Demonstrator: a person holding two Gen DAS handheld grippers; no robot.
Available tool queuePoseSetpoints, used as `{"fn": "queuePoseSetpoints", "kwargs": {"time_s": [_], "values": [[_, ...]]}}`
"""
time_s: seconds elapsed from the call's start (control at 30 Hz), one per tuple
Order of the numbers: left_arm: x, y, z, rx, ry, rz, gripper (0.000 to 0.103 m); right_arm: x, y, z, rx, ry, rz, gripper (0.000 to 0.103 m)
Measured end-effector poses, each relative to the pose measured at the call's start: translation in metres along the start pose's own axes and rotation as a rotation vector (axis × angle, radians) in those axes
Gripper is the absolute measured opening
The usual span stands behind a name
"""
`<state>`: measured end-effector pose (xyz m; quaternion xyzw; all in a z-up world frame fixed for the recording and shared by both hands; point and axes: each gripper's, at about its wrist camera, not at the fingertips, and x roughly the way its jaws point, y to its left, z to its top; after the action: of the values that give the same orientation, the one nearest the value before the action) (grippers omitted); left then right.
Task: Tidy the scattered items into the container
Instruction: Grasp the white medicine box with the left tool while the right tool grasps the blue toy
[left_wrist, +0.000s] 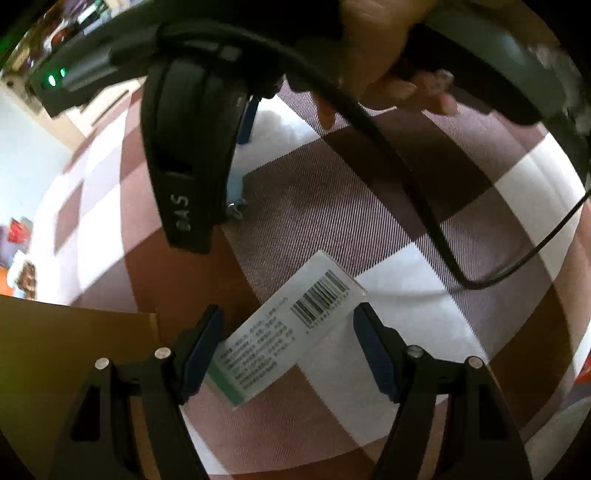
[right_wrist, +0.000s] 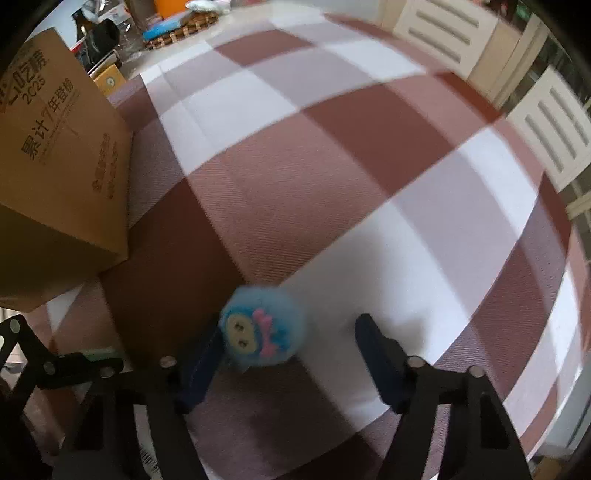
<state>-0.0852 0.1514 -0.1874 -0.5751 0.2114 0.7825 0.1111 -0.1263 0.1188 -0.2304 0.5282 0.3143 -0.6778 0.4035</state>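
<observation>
A flat white packet with a barcode (left_wrist: 295, 325) lies on the brown-and-white checked cloth (left_wrist: 369, 206). My left gripper (left_wrist: 290, 350) points down over it and is open, with one blue pad at the packet's edge and the other apart from it. A fluffy blue ball toy with a face (right_wrist: 262, 328) sits on the cloth between the fingers of my right gripper (right_wrist: 291, 350). That gripper is open; the toy is against the left pad and well clear of the right one. The cardboard box (right_wrist: 55, 166) stands at the left.
In the left wrist view a hand (left_wrist: 376, 55) holds the right gripper overhead, with a black cable (left_wrist: 417, 192) looping over the cloth. White slatted chairs (right_wrist: 546, 136) stand past the table's far right edge. Clutter (right_wrist: 166, 26) lies beyond the far end.
</observation>
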Motion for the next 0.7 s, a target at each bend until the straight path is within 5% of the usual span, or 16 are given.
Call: {"fn": "queuePoseSetpoints", "kwargs": {"time_s": [0.17, 0.33, 0.53, 0.7], "values": [[0.01, 0.014, 0.002, -0.095, 0.036, -0.089, 0.067, -0.006, -0.001, -0.005, 0.011, -0.015, -0.021, 0.031], [0.015, 0.029, 0.006, -0.167, 0.07, -0.16, 0.067, -0.012, -0.013, -0.026, 0.076, 0.0, -0.021, 0.029], [0.022, 0.021, 0.015, -0.115, 0.111, -0.152, 0.092, -0.022, -0.027, -0.063, 0.203, 0.011, -0.027, 0.029], [0.021, 0.022, 0.018, -0.122, 0.113, -0.154, 0.085, -0.03, -0.033, -0.096, 0.327, 0.004, -0.039, 0.029]]}}
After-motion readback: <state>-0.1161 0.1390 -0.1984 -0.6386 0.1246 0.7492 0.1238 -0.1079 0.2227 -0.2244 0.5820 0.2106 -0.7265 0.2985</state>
